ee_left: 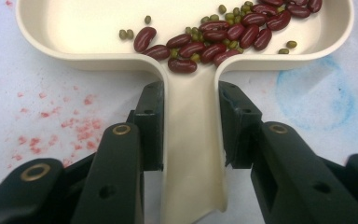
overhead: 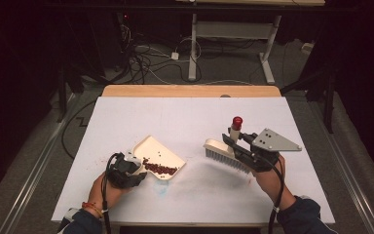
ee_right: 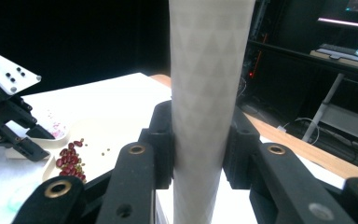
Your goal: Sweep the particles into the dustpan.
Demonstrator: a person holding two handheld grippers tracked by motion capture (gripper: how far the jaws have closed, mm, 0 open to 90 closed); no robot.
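From the high view, a cream dustpan [overhead: 157, 155] lies on the white tabletop [overhead: 190, 117] toward its near left corner, with dark red beans [overhead: 159, 168] heaped along its near side. The left claw [overhead: 135, 165] holds the pan's handle. Toward the near right corner, the right claw [overhead: 233, 143] carries a brush [overhead: 224, 151] with grey bristles and a red-capped handle, lifted off the surface and well apart from the pan.

In the left gripper view, the left claw [ee_left: 189, 121] is clamped on the dustpan's [ee_left: 74, 28] flat handle; kidney beans [ee_left: 214, 37] and small green beans [ee_left: 126, 33] lie inside. Red flecks [ee_left: 74, 126] and a blue smudge [ee_left: 317, 100] mark the tabletop.

In the right gripper view, the right claw [ee_right: 199, 140] is clamped on the brush's pale handle [ee_right: 205, 70], which stands upright between the jaws.
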